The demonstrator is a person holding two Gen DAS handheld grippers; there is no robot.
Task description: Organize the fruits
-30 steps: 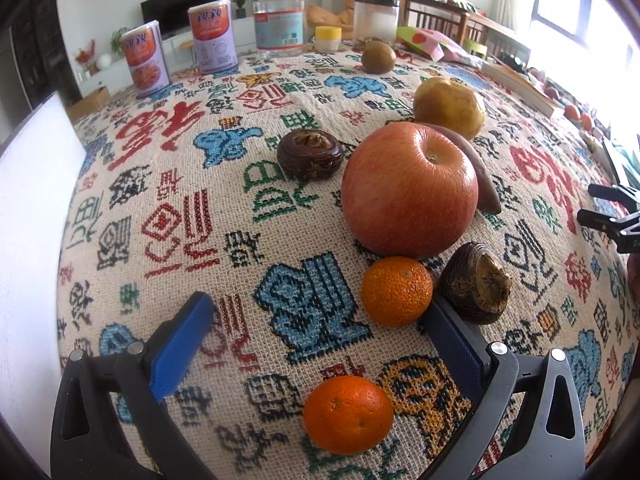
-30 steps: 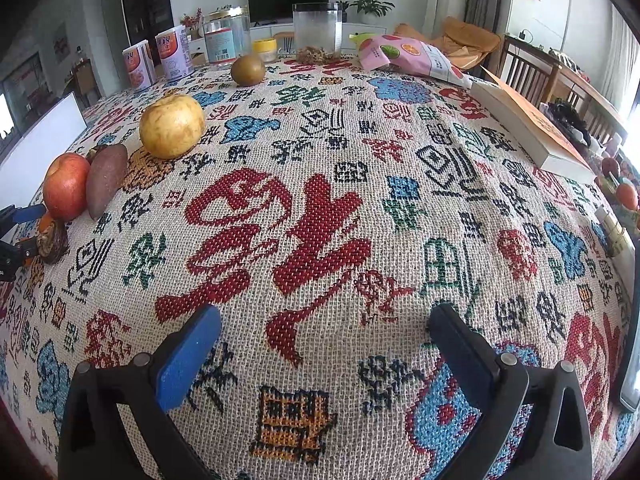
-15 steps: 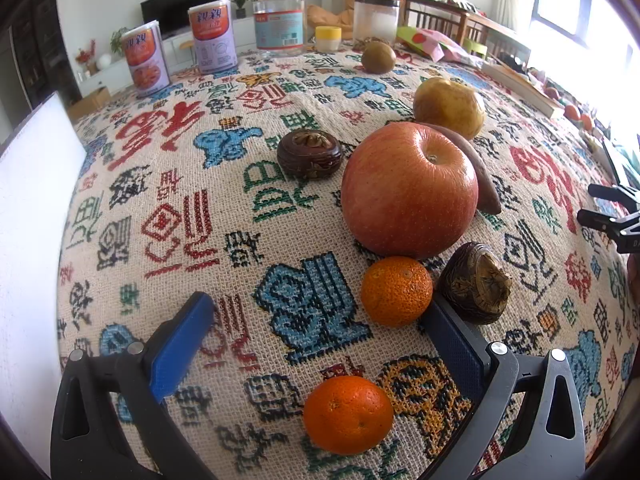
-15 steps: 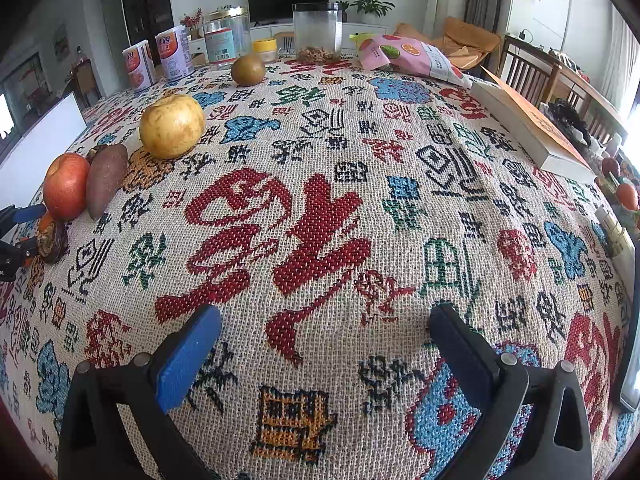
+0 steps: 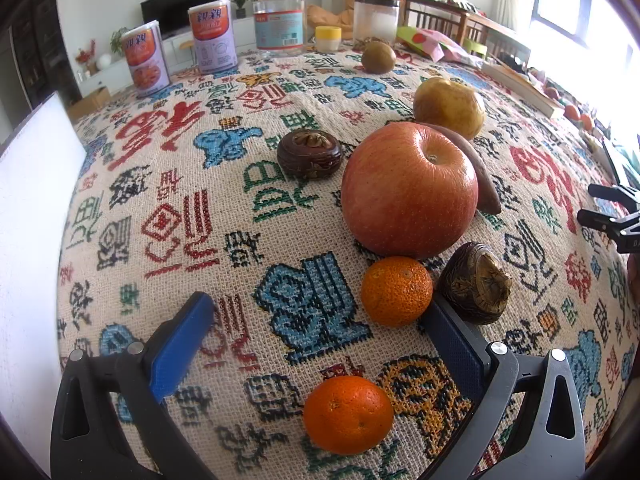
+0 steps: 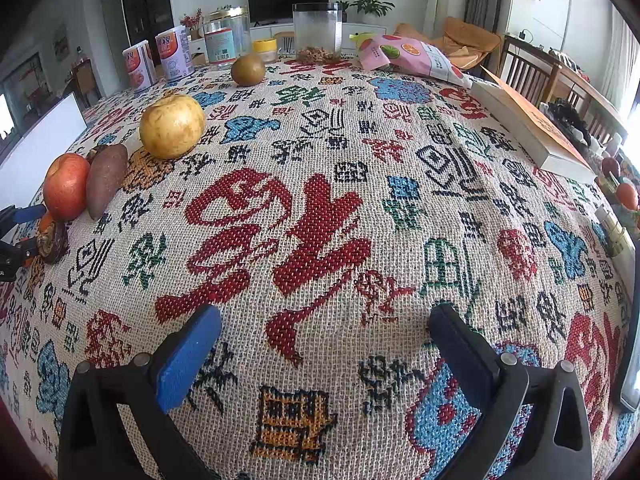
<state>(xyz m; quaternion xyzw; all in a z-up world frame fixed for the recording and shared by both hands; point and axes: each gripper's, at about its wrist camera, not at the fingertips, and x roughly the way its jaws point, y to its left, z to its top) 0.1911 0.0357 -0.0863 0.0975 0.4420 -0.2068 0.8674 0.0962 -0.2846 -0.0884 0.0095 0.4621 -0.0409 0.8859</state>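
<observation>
In the left wrist view my left gripper (image 5: 318, 320) is open just above the patterned cloth. One small orange (image 5: 347, 414) lies between its fingers, near the base. A second orange (image 5: 396, 291) sits by the right fingertip, beside a dark brown fruit (image 5: 476, 289). Behind them rest a red apple (image 5: 410, 197), a sweet potato (image 5: 476, 168), a yellow pear (image 5: 449, 107), another dark fruit (image 5: 310, 154) and a brown kiwi (image 5: 378, 57). My right gripper (image 6: 324, 330) is open over bare cloth; the apple (image 6: 66, 186), sweet potato (image 6: 106, 180) and pear (image 6: 172, 126) lie far to its left.
Two cans (image 5: 144, 58), a labelled jar (image 5: 279, 20), a yellow-lidded cup (image 5: 328, 38) and a clear jar (image 5: 376, 16) line the far edge. A snack bag (image 6: 412, 56) and a book (image 6: 528, 128) lie at the right. A white board (image 5: 28, 220) stands at the left.
</observation>
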